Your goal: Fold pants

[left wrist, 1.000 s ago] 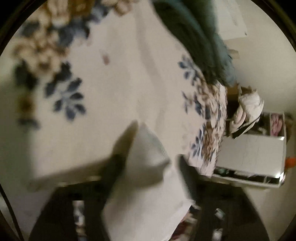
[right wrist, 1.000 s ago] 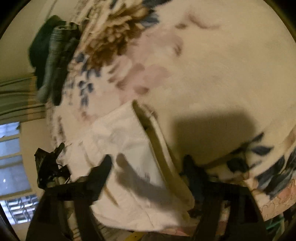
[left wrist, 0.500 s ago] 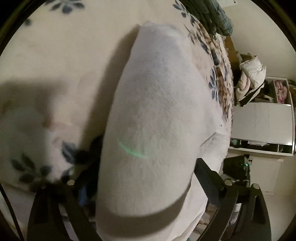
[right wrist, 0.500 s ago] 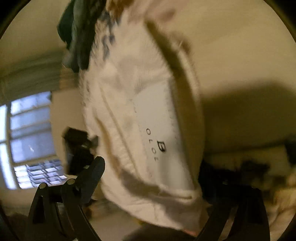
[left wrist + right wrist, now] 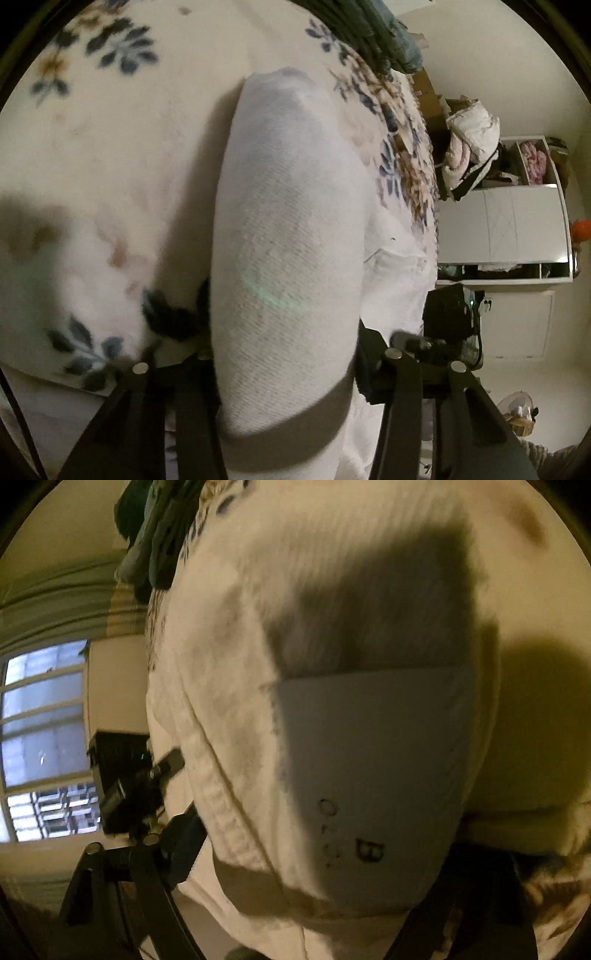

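A floral bedspread fills the upper left of the left view. White pants rise through frame centre, gripped between the left gripper jaws. The right gripper jaws likewise clamp their labelled waistband.

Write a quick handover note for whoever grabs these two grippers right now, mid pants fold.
Left hand-held gripper: shut on a fold of the white pants.
Right hand-held gripper: shut on the white pants' label end.
Pants are lifted over the floral blanket; dark clothes are piled at its far edge.
Done: both ends gripped and raised.
Left: lay the fold down, flatten, release.
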